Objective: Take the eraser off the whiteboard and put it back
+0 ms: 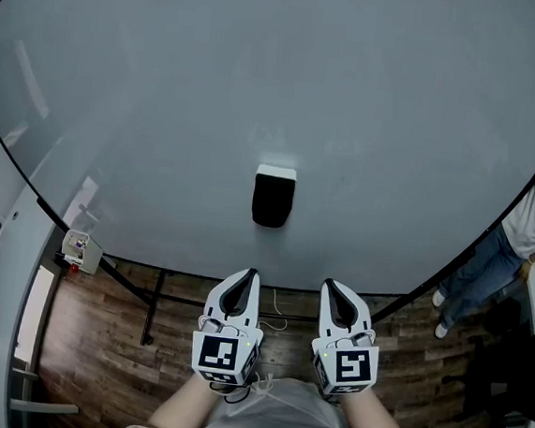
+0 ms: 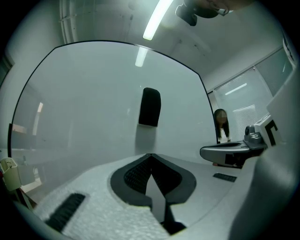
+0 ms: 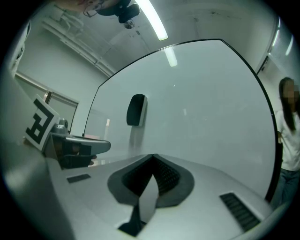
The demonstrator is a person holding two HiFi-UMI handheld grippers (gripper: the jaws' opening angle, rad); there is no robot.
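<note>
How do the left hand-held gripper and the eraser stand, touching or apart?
Apart: the left gripper view shows bare whiteboard between the left hand-held gripper and the eraser.

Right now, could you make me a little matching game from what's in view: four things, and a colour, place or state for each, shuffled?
1. eraser
2. left claw
3. person in white top
4. floor

a. wooden planks
b. shut, empty
c. black, stuck on the whiteboard
d. standing beside the board's right edge

Pairs: 1-c, 2-b, 3-d, 4-a

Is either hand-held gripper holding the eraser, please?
No, the eraser hangs on the whiteboard, apart from the left hand-held gripper and the right hand-held gripper, both shut.
</note>
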